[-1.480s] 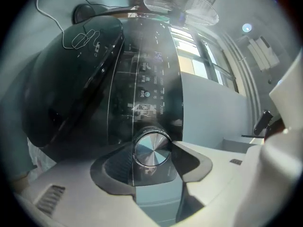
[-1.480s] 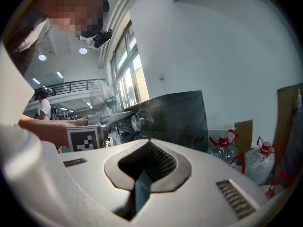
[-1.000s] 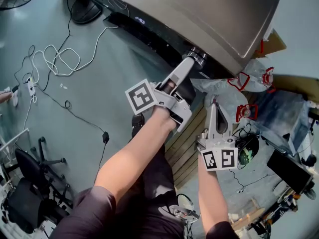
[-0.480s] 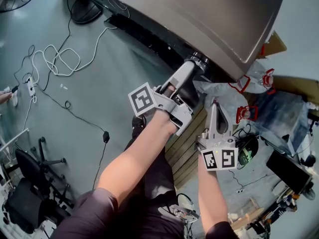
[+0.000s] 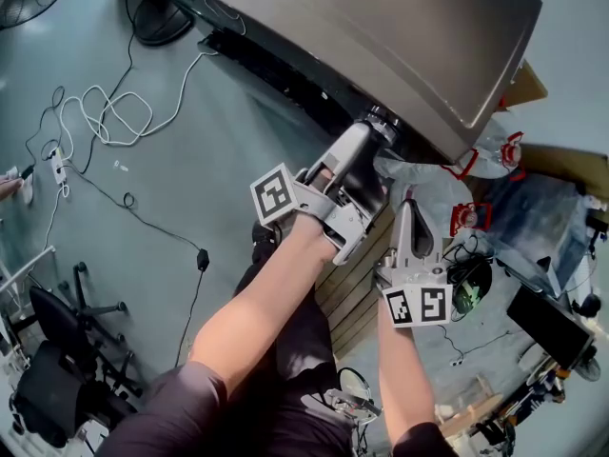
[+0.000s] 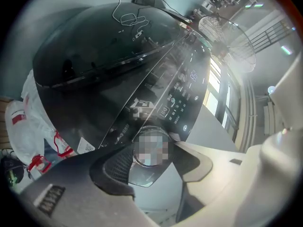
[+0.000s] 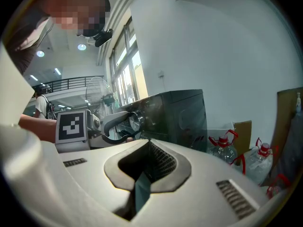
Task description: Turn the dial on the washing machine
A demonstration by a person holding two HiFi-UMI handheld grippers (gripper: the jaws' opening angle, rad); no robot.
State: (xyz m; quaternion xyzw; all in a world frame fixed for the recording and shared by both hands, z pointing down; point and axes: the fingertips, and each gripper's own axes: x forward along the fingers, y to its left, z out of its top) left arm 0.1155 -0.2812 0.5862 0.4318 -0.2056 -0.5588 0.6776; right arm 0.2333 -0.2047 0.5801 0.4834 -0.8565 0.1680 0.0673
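The washing machine [image 5: 381, 27] stands ahead with its grey lid and dark control panel [image 6: 182, 91]. Its round silver dial [image 6: 150, 143] sits on the panel's near end, and also shows as the dial [image 5: 383, 120] under the lid's edge. My left gripper [image 5: 374, 133] reaches level up to it. In the left gripper view the left gripper [image 6: 152, 159] has a pad on each side of the dial, shut on it. My right gripper [image 5: 404, 206] hangs back to the right, shut on nothing, pads together [image 7: 147, 150]. From there the left gripper [image 7: 124, 126] shows at the dial [image 7: 136, 119].
Clear plastic bottles with red handles [image 5: 471, 212] and a plastic bag lie right of the machine. A wooden pallet [image 5: 357, 284] is under my arms. Cables [image 5: 124, 112] and a fan base [image 5: 162, 22] are on the floor at left, an office chair [image 5: 67, 341] lower left.
My left gripper has rolled on the dial, its marker cube swinging a little right and down. The right gripper has stayed where it was.
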